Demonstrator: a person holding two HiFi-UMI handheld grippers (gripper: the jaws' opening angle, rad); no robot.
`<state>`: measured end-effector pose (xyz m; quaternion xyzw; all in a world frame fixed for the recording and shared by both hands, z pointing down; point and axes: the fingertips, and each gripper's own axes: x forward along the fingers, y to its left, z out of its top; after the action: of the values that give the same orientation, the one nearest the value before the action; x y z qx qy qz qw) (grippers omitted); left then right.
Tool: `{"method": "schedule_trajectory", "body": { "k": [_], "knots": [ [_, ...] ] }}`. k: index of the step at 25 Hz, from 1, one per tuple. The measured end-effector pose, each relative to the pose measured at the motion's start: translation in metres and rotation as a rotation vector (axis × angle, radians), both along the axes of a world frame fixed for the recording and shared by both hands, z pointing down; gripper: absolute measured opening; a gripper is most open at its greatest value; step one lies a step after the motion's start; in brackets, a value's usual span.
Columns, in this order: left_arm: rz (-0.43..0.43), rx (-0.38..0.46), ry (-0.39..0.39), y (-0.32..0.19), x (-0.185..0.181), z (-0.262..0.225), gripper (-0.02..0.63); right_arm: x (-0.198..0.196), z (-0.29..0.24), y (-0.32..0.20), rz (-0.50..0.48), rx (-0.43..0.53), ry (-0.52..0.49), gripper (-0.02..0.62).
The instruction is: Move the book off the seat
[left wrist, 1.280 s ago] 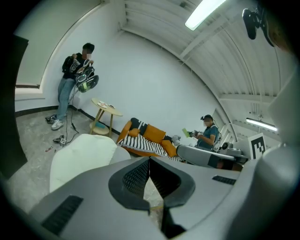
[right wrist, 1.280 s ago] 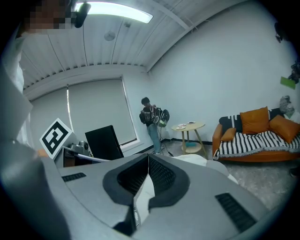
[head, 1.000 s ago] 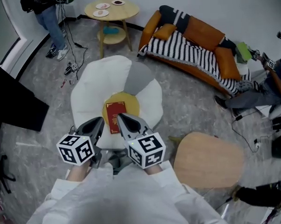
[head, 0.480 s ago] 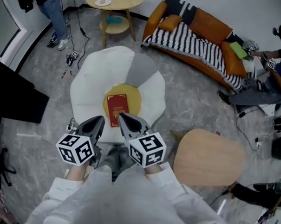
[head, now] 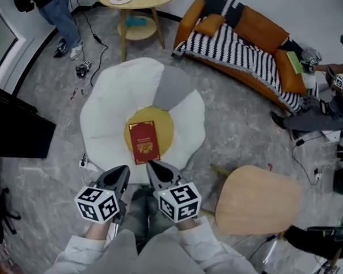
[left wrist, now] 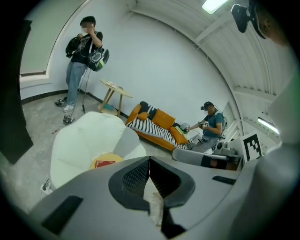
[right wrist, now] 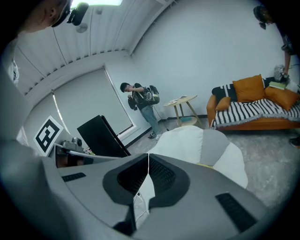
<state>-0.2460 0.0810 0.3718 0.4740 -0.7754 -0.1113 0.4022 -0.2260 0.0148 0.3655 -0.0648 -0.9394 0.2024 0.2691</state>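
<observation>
Step in hand, as judged: the approach, with nothing gripped yet. The left gripper [head: 120,173] is seen in its own view with jaws pressed together and nothing between them. The right gripper [head: 156,166] is likewise clenched shut and empty.

To do the step well, one pair of jaws should be opened before the seat [head: 108,102] is reached. The jaws should then be brought over the near short edge of the book [head: 144,141], so that cover and pages are pinched together. The cushion looks soft, so the lower jaw can probably be pressed in to get beneath. If only the cover is caught, the book may fan open, so a deep bite is advised. The other gripper could be used to steady the far edge.

Position: the book is laid flat, cover up, on the yellow centre pad [head: 166,128] of the seat, towards that pad's left side. Both grippers are held at the seat's near edge. From the left gripper the book lies ahead and to the right, clearly apart. From the right gripper it lies straight ahead and slightly left, with its near edge close to the tip in the head view. No contact is seen.
</observation>
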Motion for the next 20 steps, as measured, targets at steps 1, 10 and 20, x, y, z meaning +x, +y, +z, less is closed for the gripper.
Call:
{"method": "schedule_trajectory", "body": {
  "k": [1, 10, 20],
  "knots": [
    [0.006, 0.001, 0.005, -0.001, -0.001, 0.007, 0.006, -0.001, 0.008, 0.0, 0.004, -0.009, 0.008, 0.012],
    [-0.027, -0.046, 0.034, -0.009, -0.03, 0.097, 0.006, -0.019, 0.088, 0.001, 0.023, -0.117, 0.016, 0.012],
    [-0.12, -0.081, 0.16, -0.009, -0.04, 0.213, 0.006, -0.022, 0.195, -0.007, 0.081, -0.188, 0.101, 0.014]
  ]
}}
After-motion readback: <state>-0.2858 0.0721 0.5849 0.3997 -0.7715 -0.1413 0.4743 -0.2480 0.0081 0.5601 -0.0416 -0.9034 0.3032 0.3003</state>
